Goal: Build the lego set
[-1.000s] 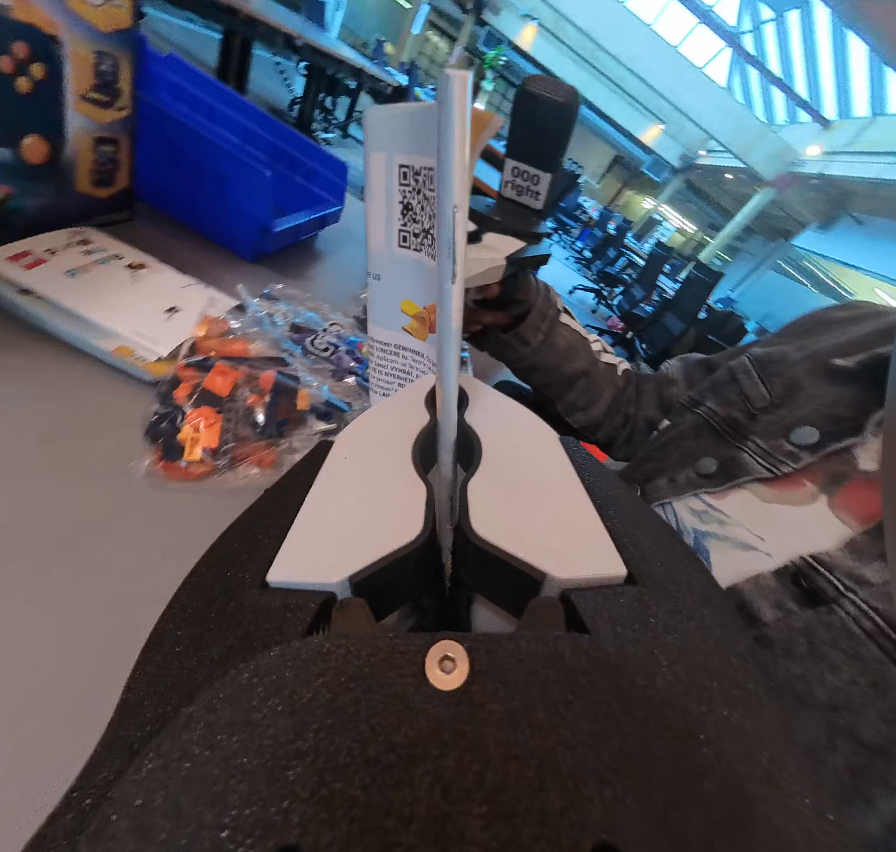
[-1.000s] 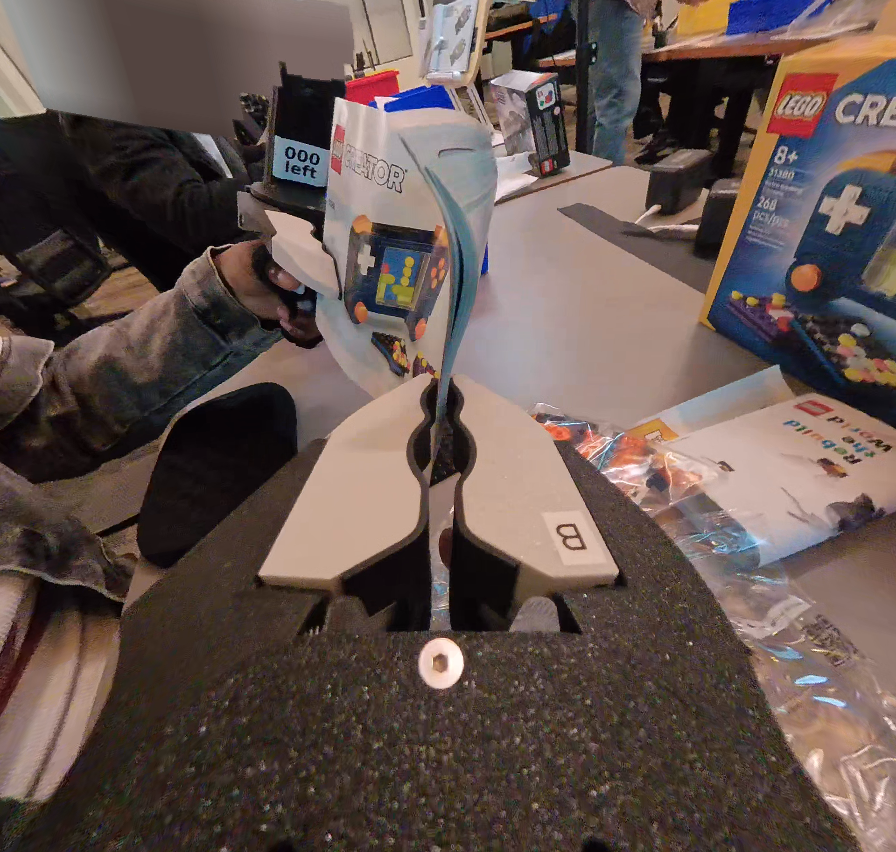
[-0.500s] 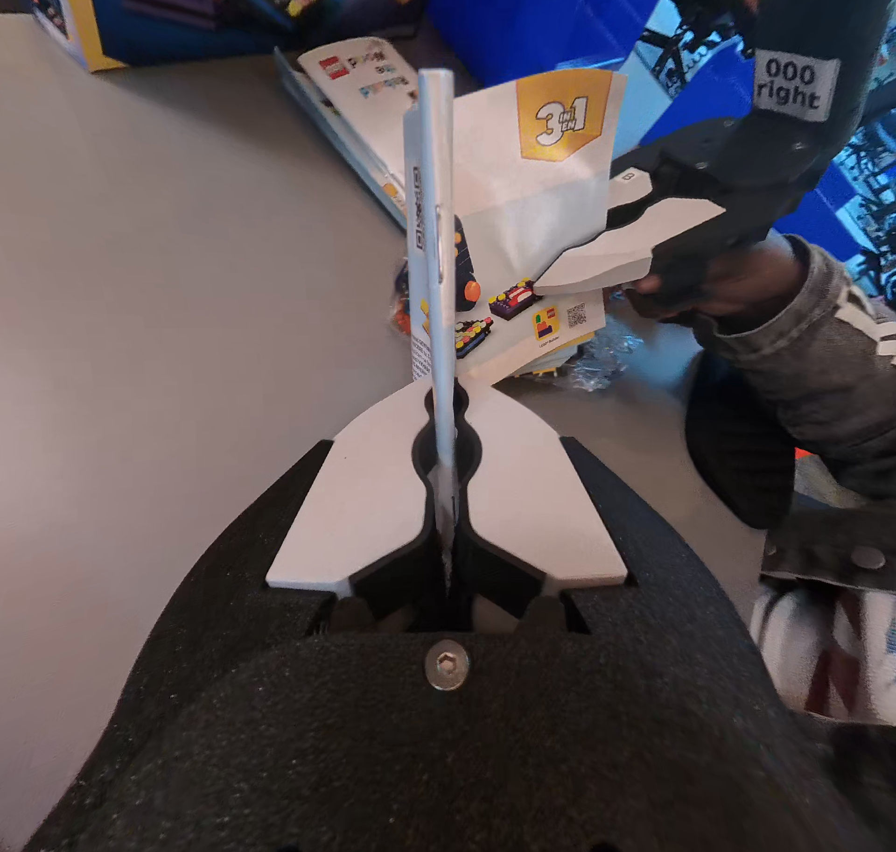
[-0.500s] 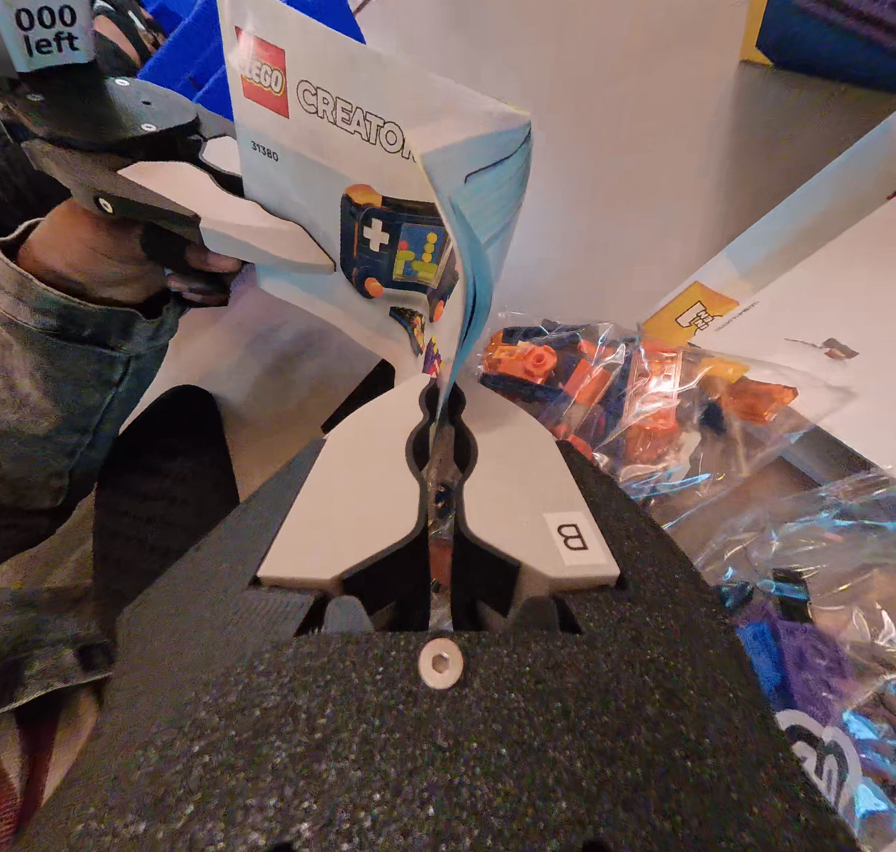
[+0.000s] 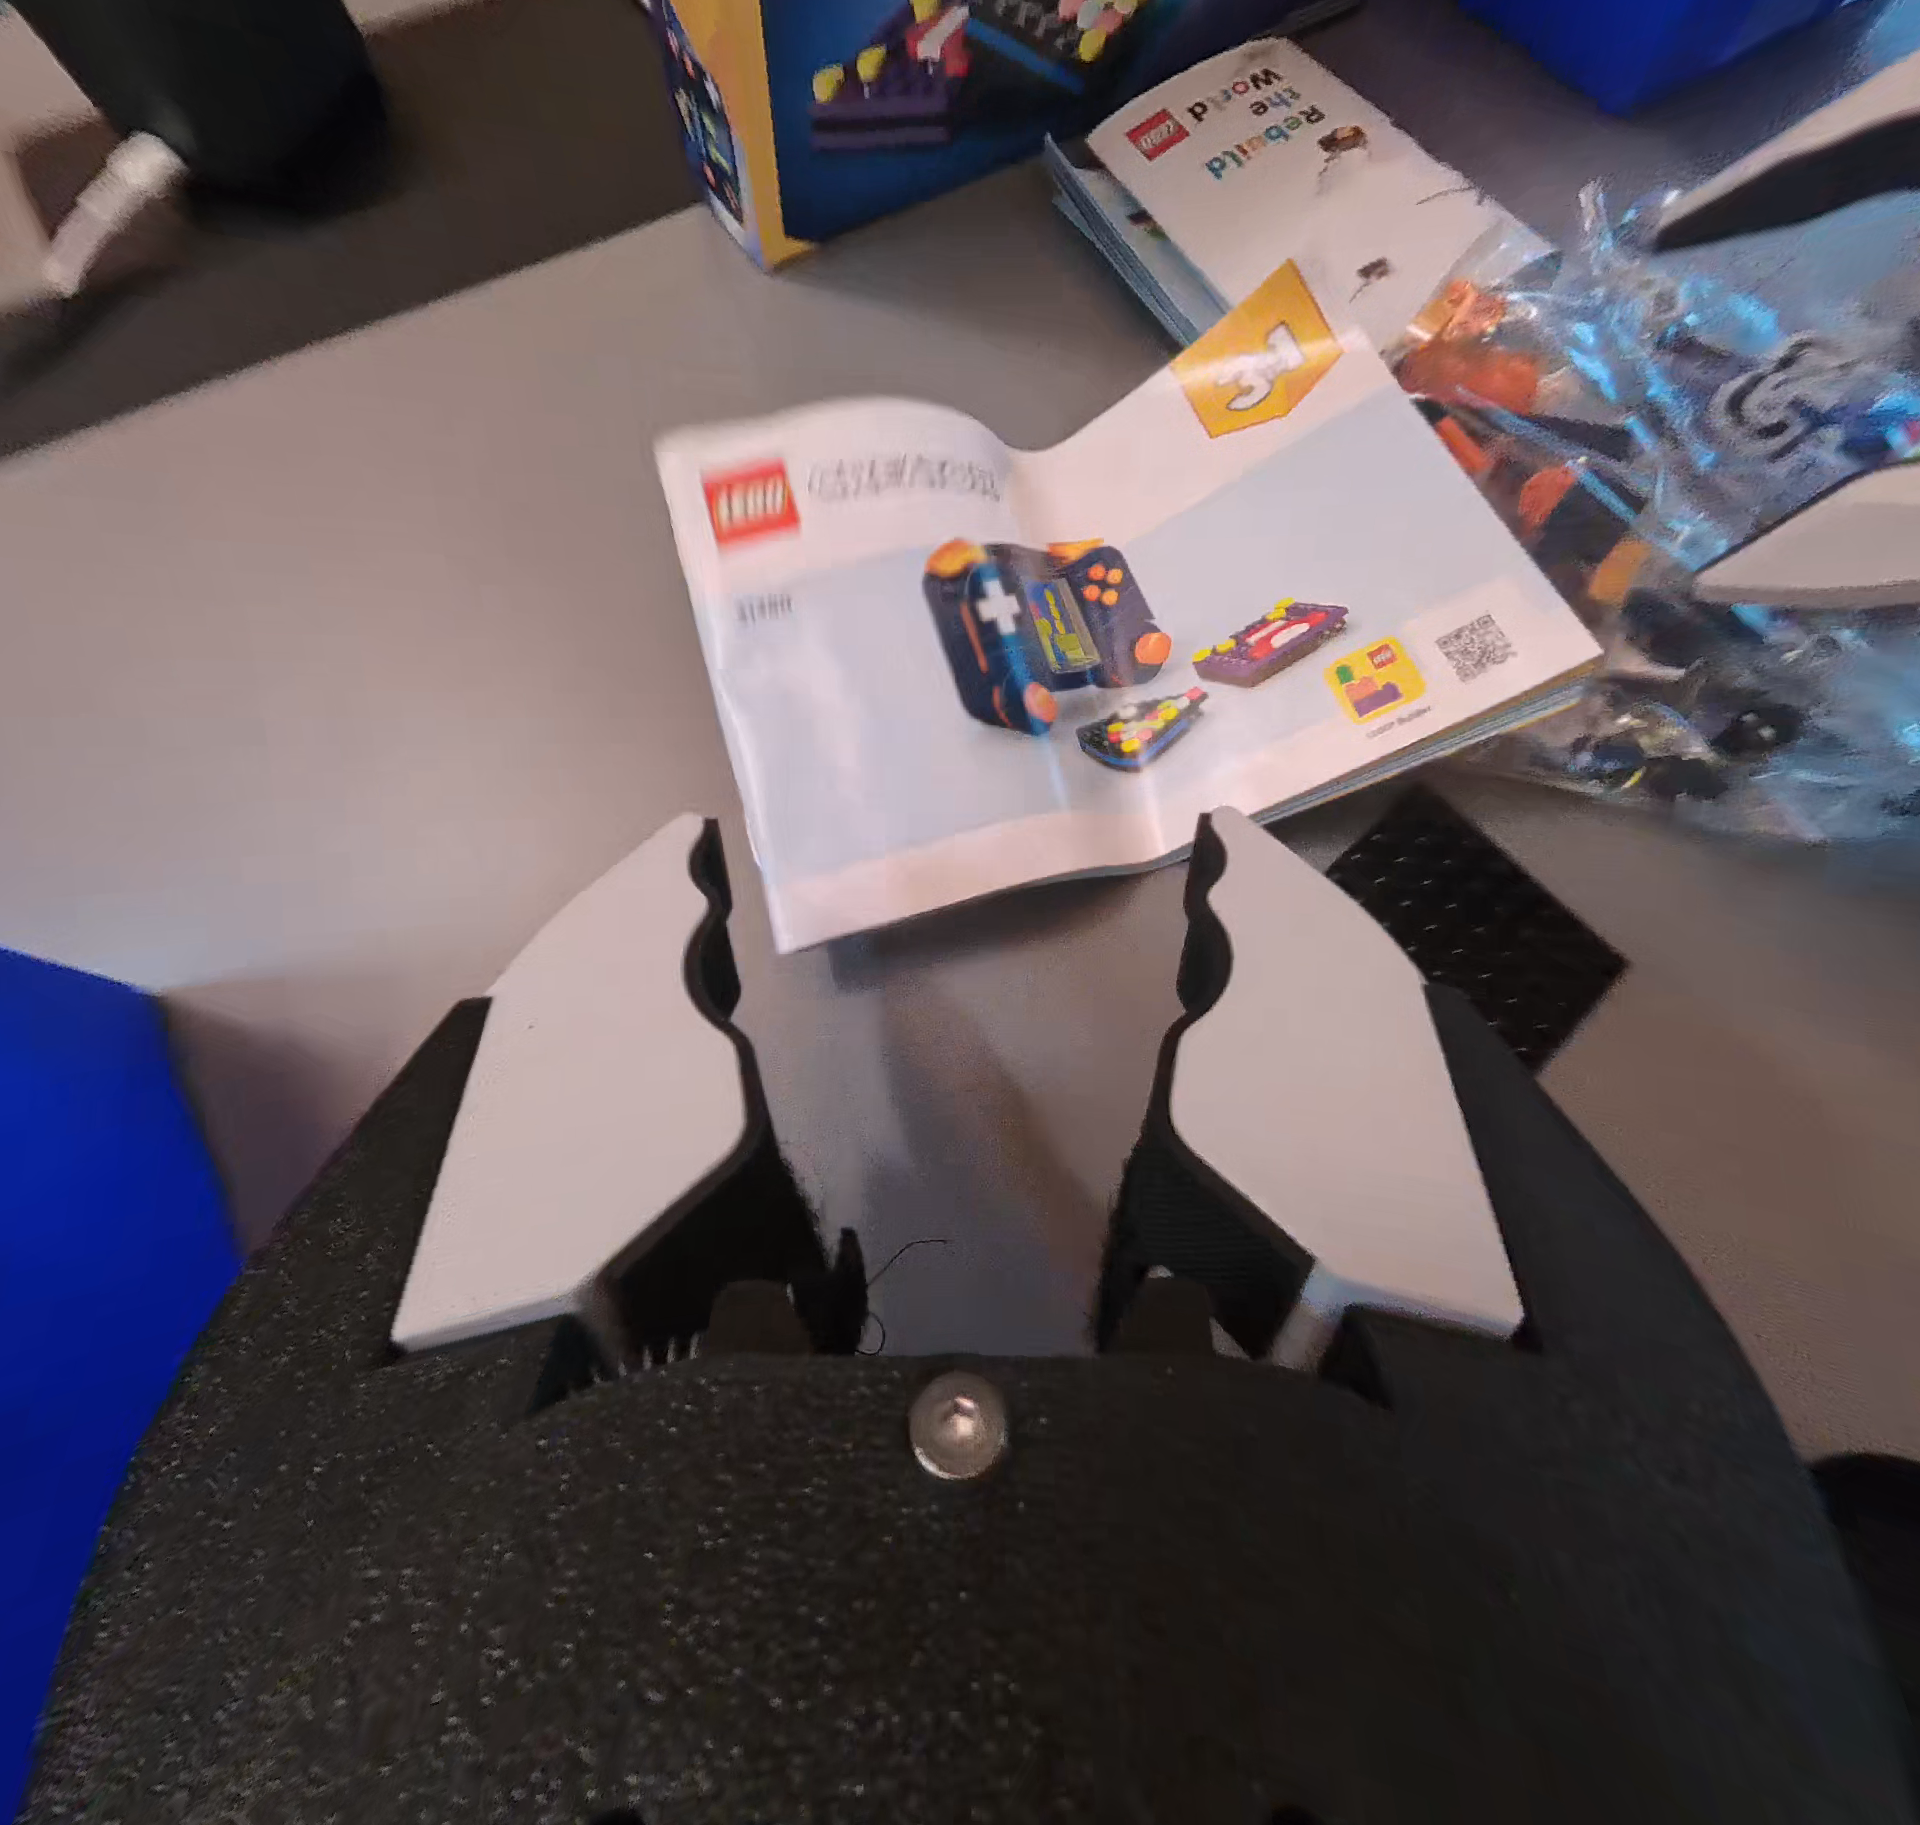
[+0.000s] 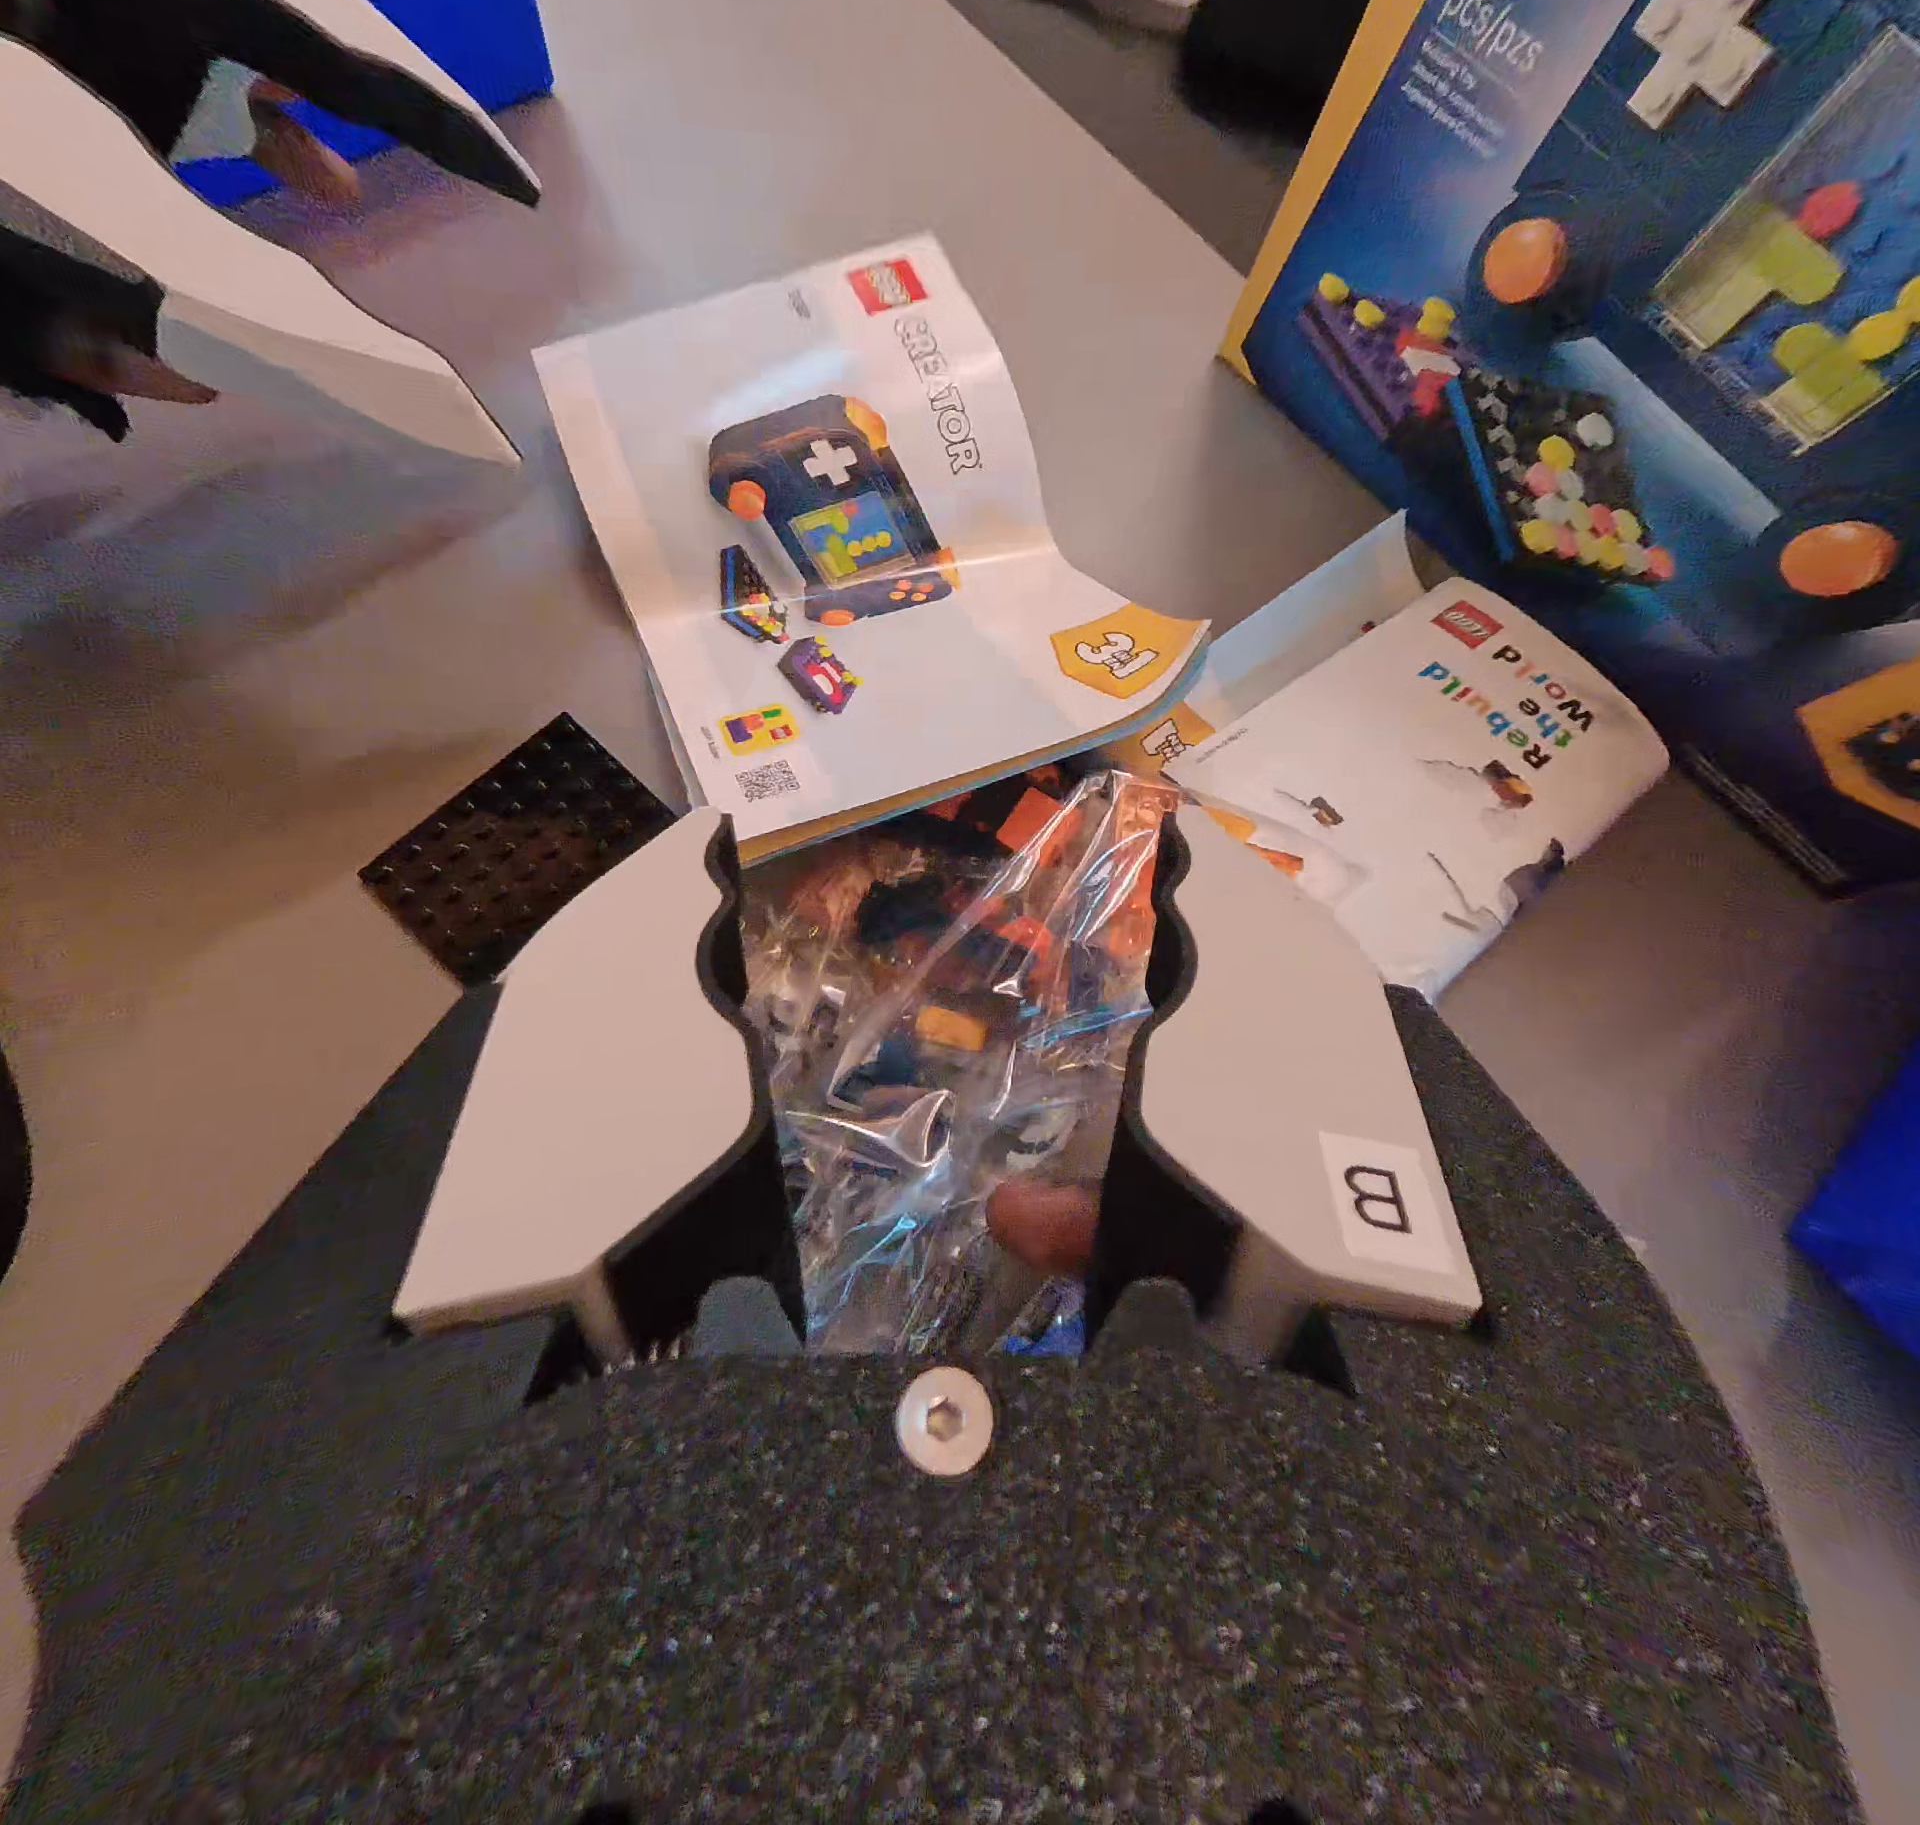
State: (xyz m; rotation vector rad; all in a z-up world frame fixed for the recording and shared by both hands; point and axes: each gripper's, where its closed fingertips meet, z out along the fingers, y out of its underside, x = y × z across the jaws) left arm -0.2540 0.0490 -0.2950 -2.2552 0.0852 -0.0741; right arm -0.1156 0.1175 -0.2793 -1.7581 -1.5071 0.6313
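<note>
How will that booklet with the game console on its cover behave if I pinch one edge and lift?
The booklet will probably droop: it is thin and already curls where it rests on the bag of bricks. It looks light. Its glossy cover may slip on the table when pushed.

A white and pale-blue cover with a red logo and a yellow badge is seen on the booklet (image 5: 1091, 632). Orange and dark pieces are shown in the clear bag (image 6: 966, 996). The studded plate (image 6: 509, 840) is black, the table (image 5: 312, 632) grey.
</note>
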